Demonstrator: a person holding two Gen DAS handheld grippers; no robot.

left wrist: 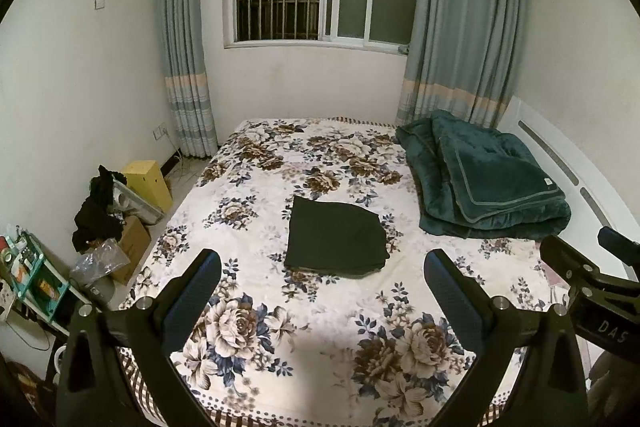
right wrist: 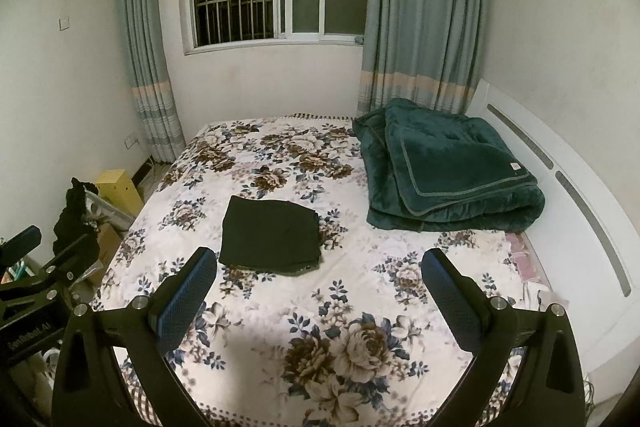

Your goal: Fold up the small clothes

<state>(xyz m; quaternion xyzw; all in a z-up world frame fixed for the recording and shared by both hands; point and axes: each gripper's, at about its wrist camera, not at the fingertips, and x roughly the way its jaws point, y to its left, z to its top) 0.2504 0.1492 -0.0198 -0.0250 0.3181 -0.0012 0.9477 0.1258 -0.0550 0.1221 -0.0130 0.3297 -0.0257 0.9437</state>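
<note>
1. The bed (left wrist: 320, 327), under a floral cover, fills both views.
2. A folded dark garment (left wrist: 335, 237) lies flat mid-bed.
3. A folded green blanket (left wrist: 488, 179) sits by the headboard side, well apart from it.

From my right cam: right gripper (right wrist: 320, 291) w/ jaws spread wide, nothing between them, hanging over the floral bedspread (right wrist: 360, 307). Dark folded garment (right wrist: 272, 237) lies flat on the bed, just past the left finger, not touching it. Green blanket (right wrist: 452, 171) is piled at far right near the white headboard (right wrist: 560, 163). Left gripper (right wrist: 36, 267) pokes in at the left edge; can't tell its state.
</note>
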